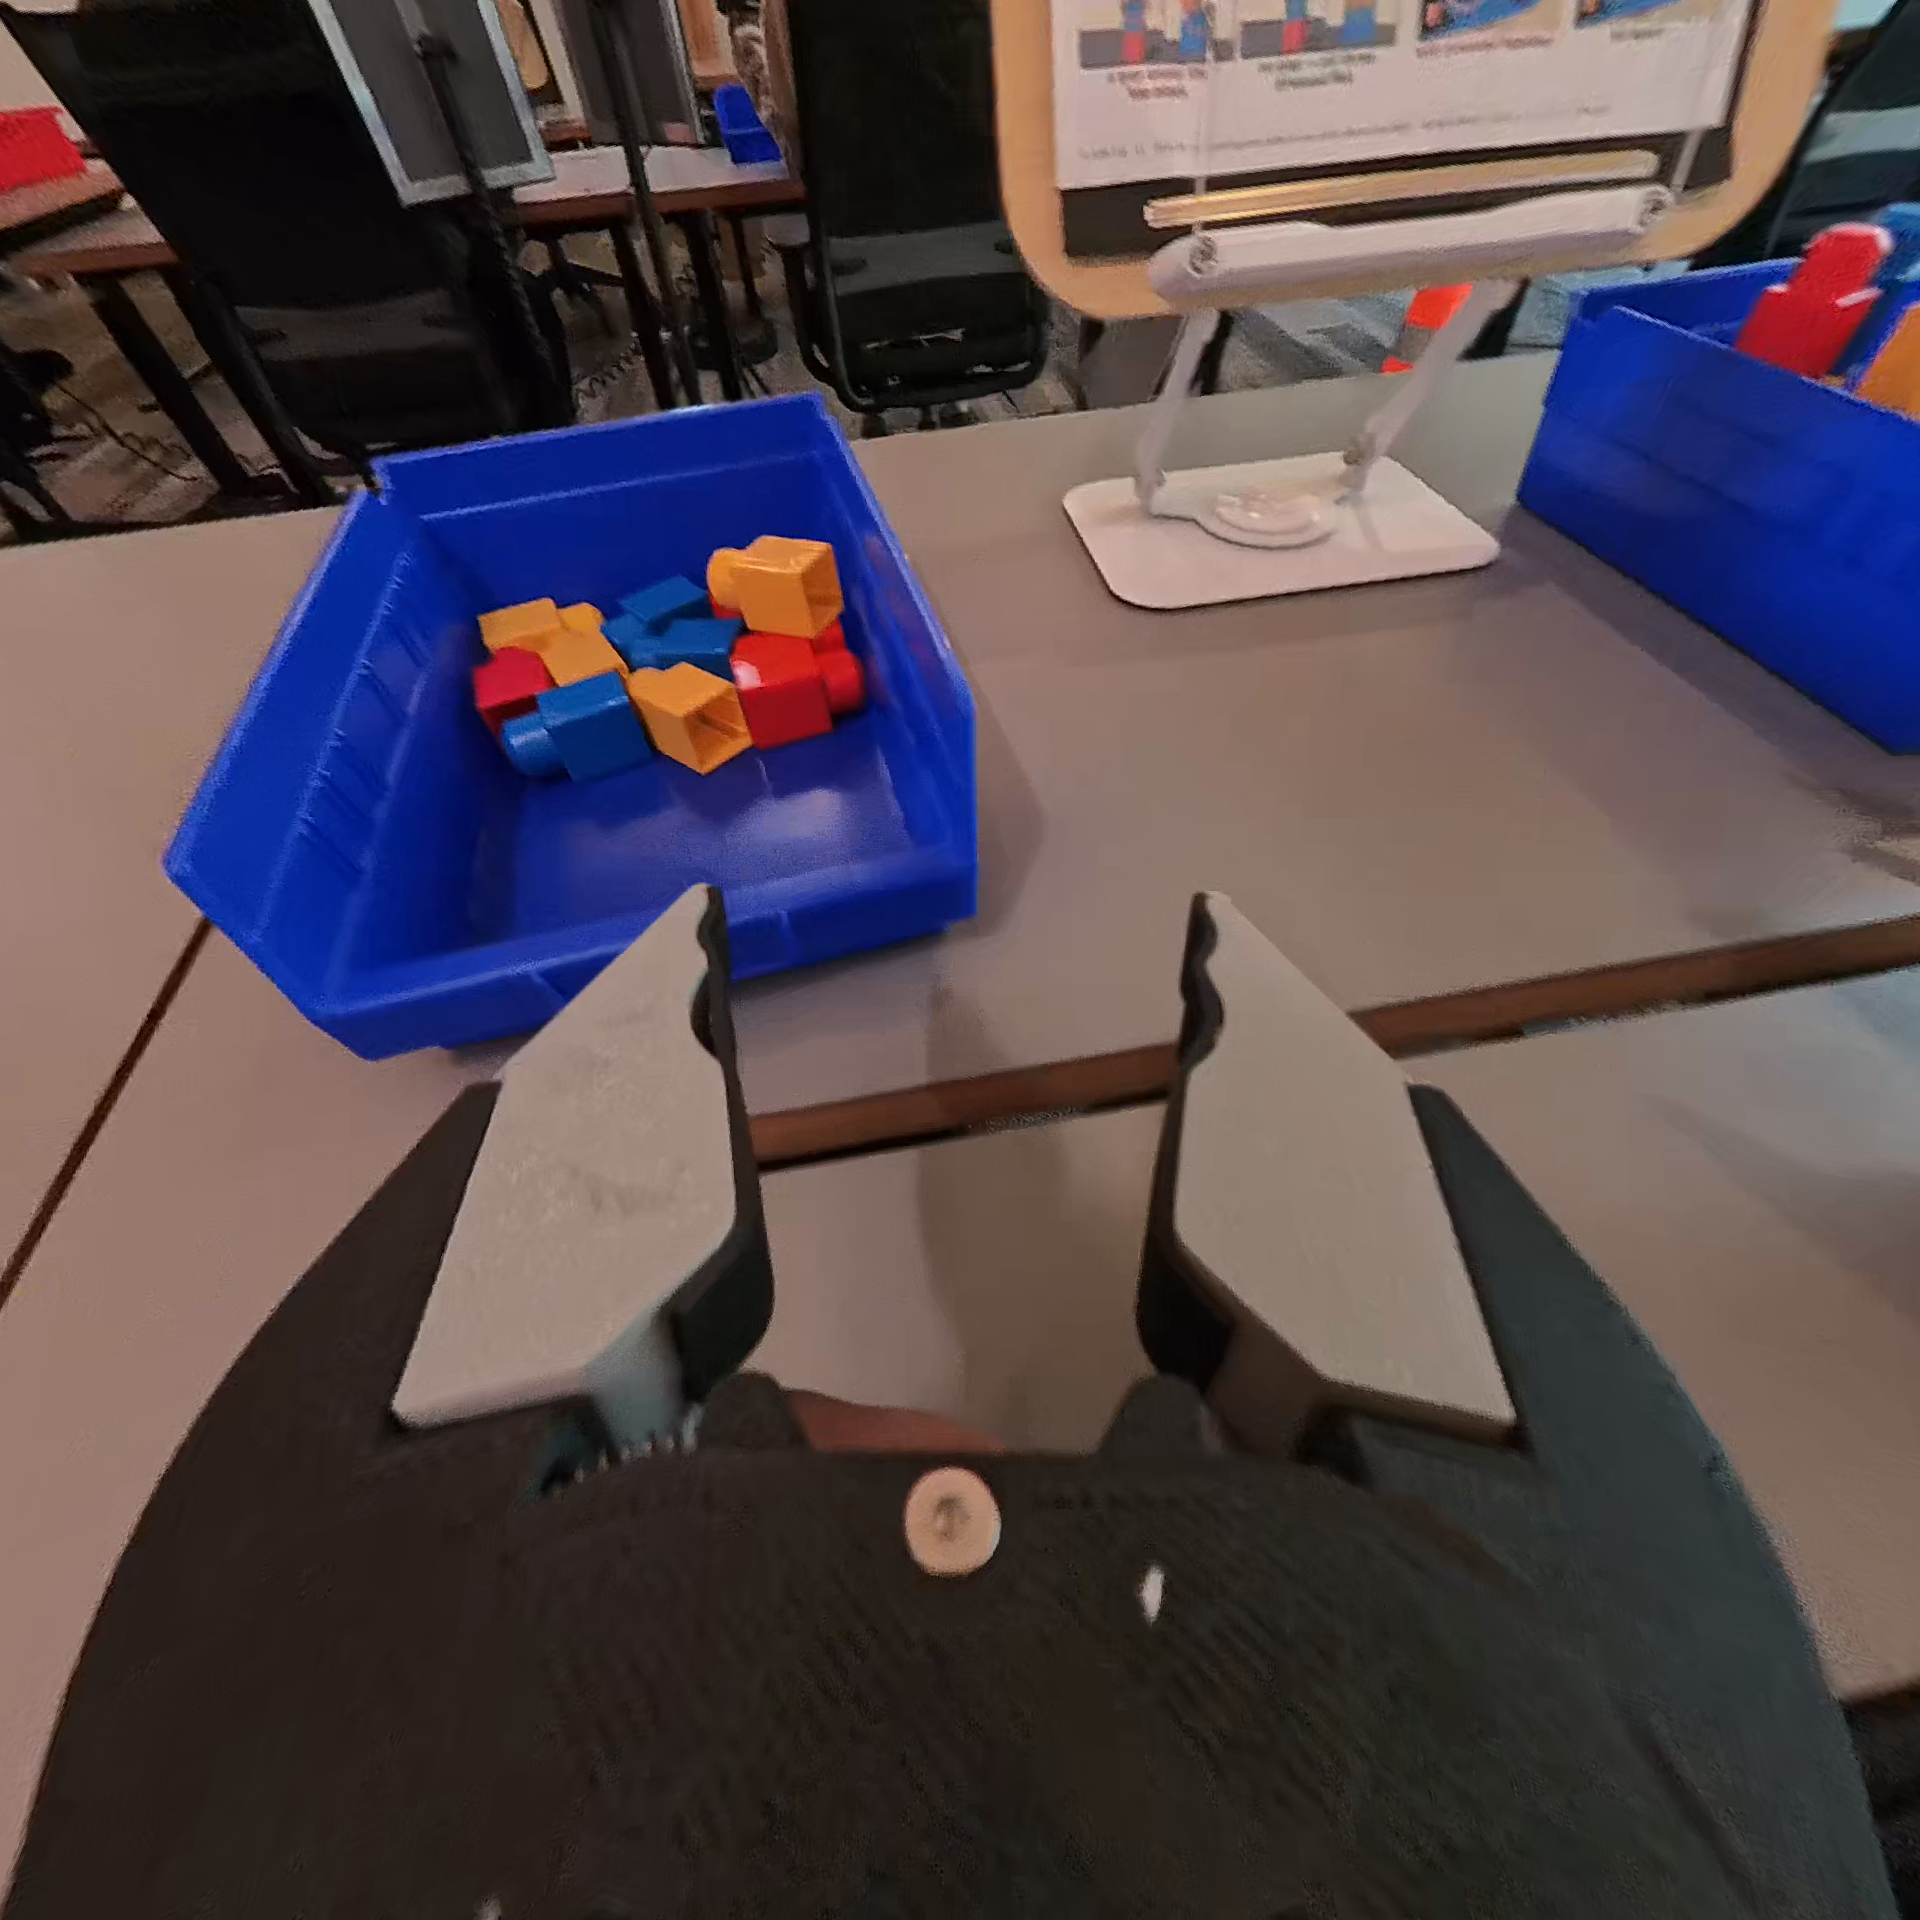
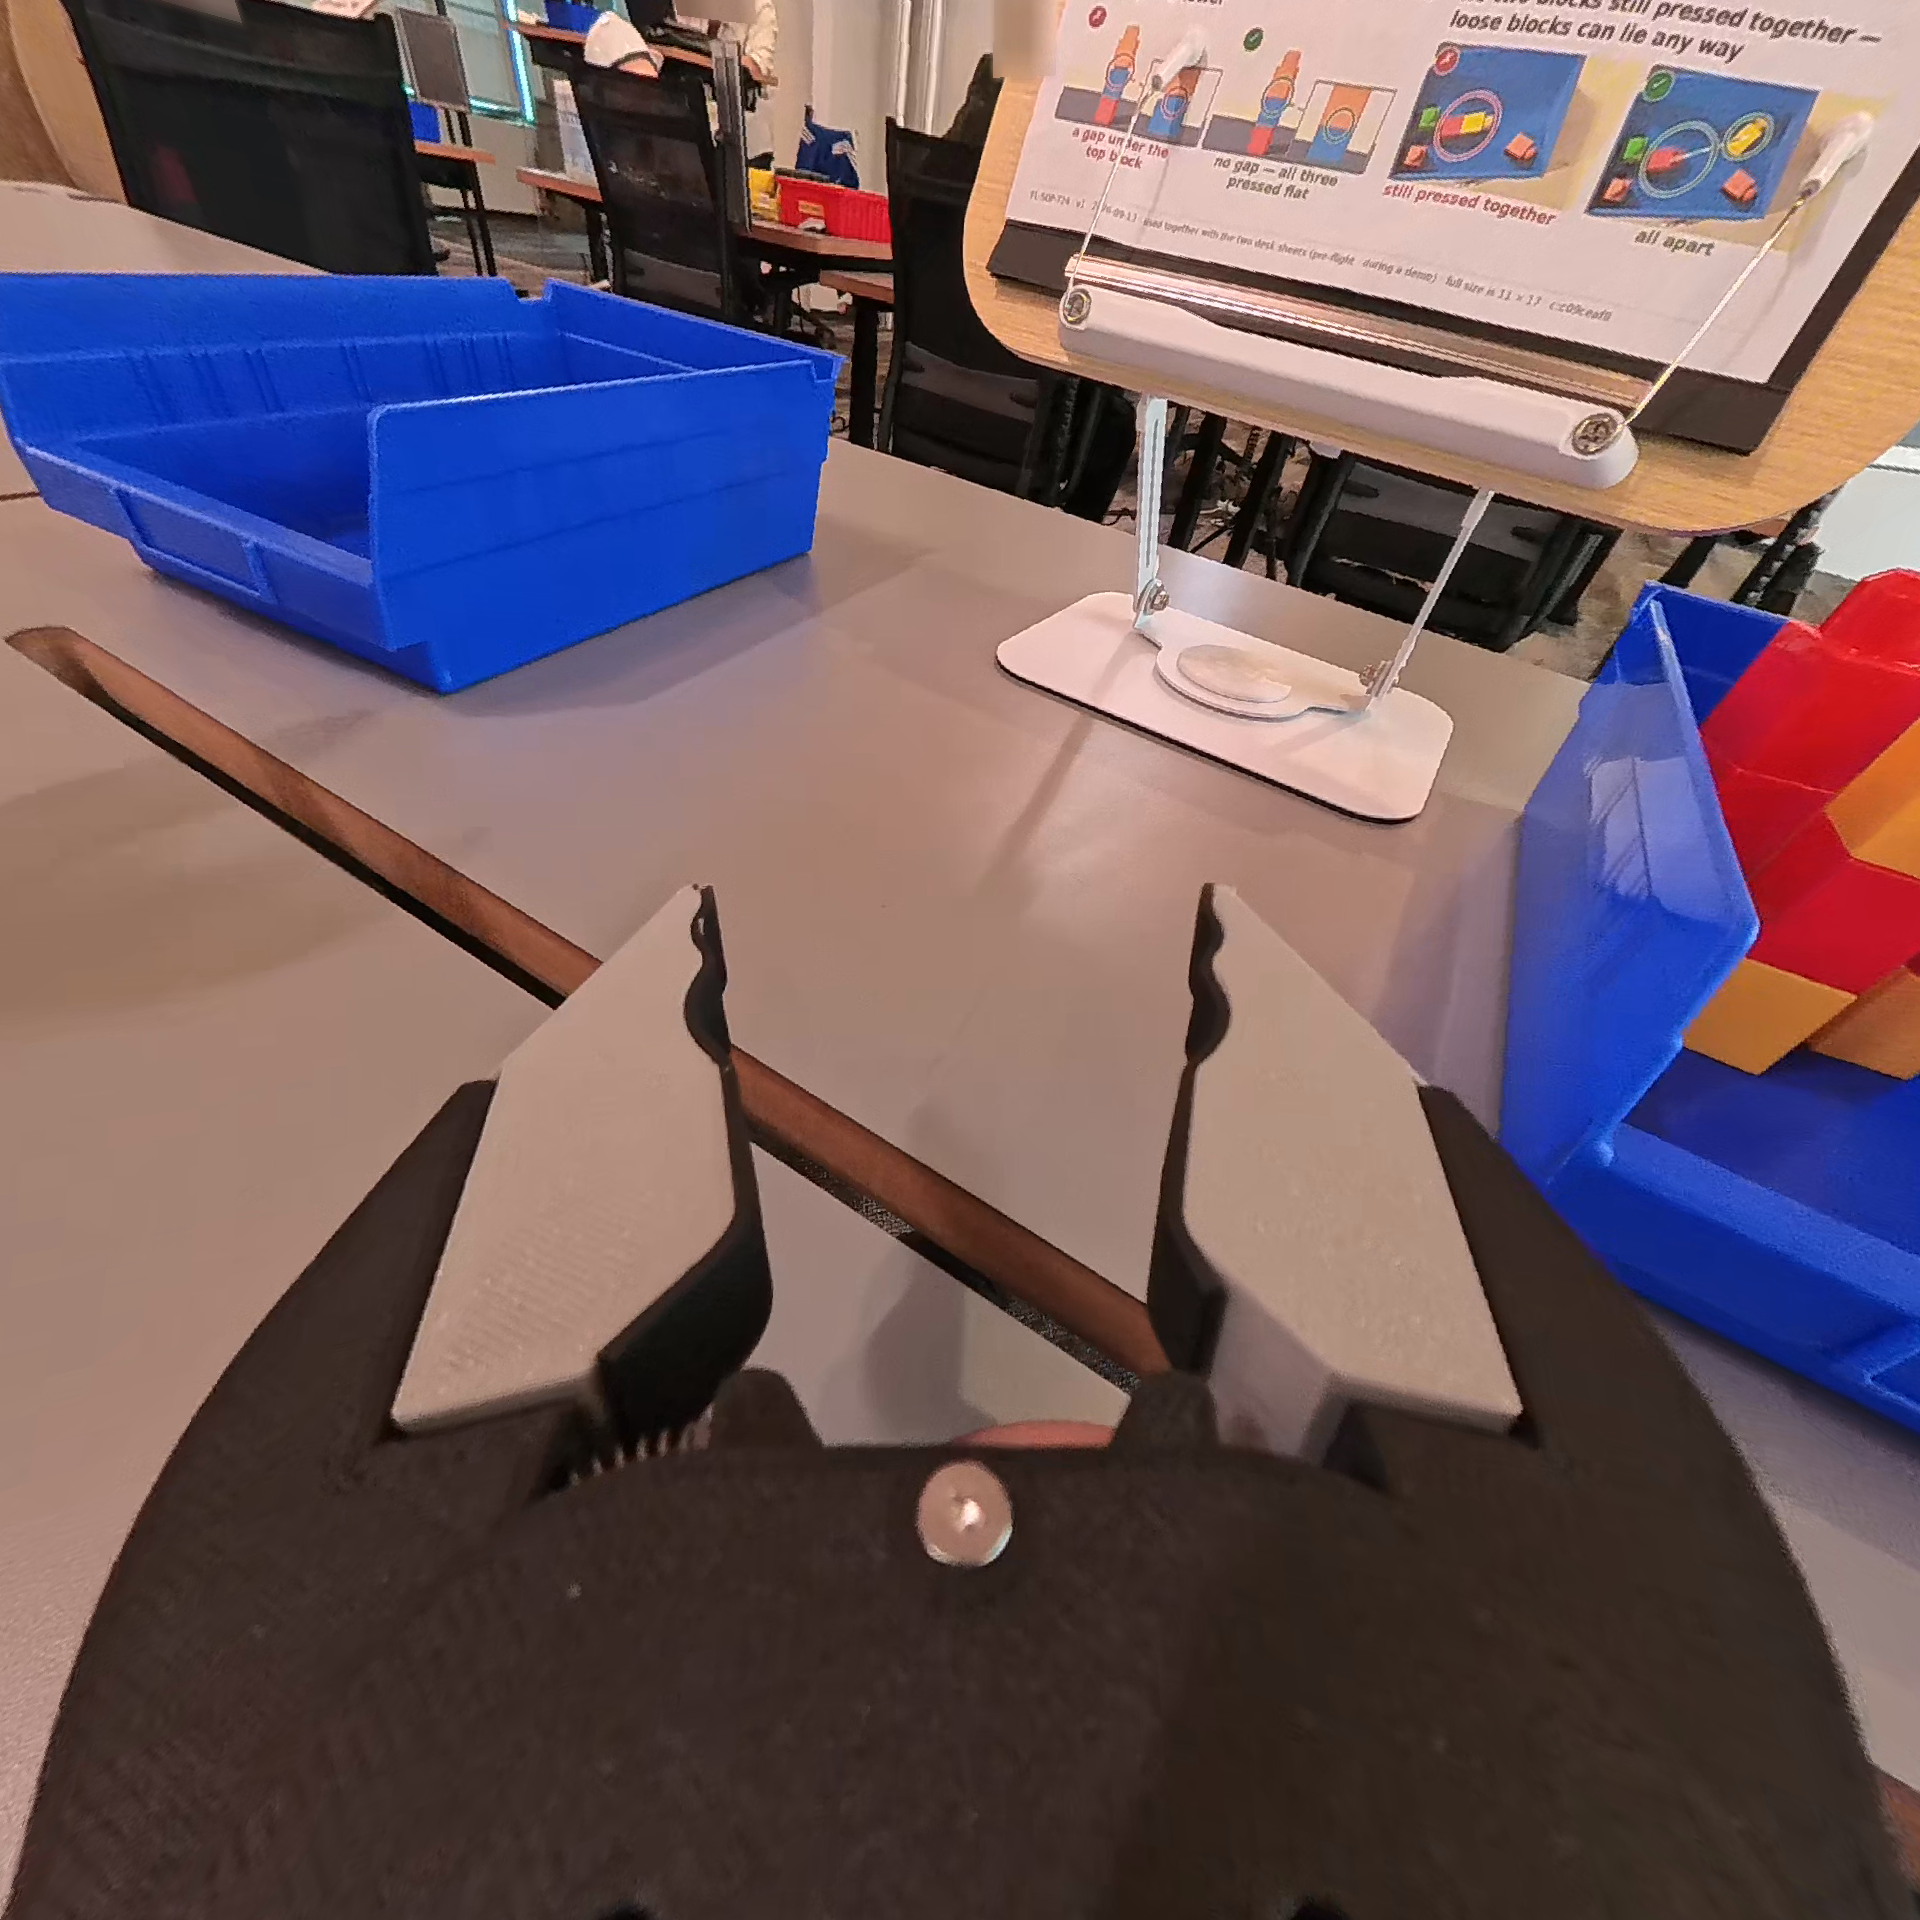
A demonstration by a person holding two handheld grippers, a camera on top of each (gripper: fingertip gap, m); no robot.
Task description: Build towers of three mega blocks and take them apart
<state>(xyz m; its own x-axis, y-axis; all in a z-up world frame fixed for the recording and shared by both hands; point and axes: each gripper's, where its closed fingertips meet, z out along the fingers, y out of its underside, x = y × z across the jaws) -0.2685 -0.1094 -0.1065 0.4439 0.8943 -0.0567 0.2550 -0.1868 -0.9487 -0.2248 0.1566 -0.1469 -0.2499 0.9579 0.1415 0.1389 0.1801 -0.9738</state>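
Nearest, my left gripper [image 1: 951, 914], black body with grey wedge fingers: spread wide, nothing between them, hovering over the grey laminate table [image 1: 1299, 790] just short of a bin.

Likewise my right gripper [image 2: 951, 904], same build: released and empty, above the dark wooden seam [image 2: 436, 883] between two tabletops.

Next out, left side: blue plastic bin [image 1: 343, 790] holding loose red, yellow and blue mega blocks [image 1: 665, 665], heaped at its far end. None looks pressed to another, though I cannot be sure of every pair.

Right side: second blue plastic bin [image 2: 1621, 862] with red and yellow-orange blocks [image 2: 1829, 862] standing stacked inside; how many towers, I cannot tell, as the frame cuts them off.

Beyond, centre: white-based stand [image 2: 1247, 717] carrying a wooden board with an instruction sheet [image 2: 1455, 156].

Farthest: black office chairs [image 1: 914, 208] and other desks.

Status, by my reckoning: some assembled stacks sit in the right-hand bin, loose pieces in the left-hand one; no block in hand, so the next pick has not begun.
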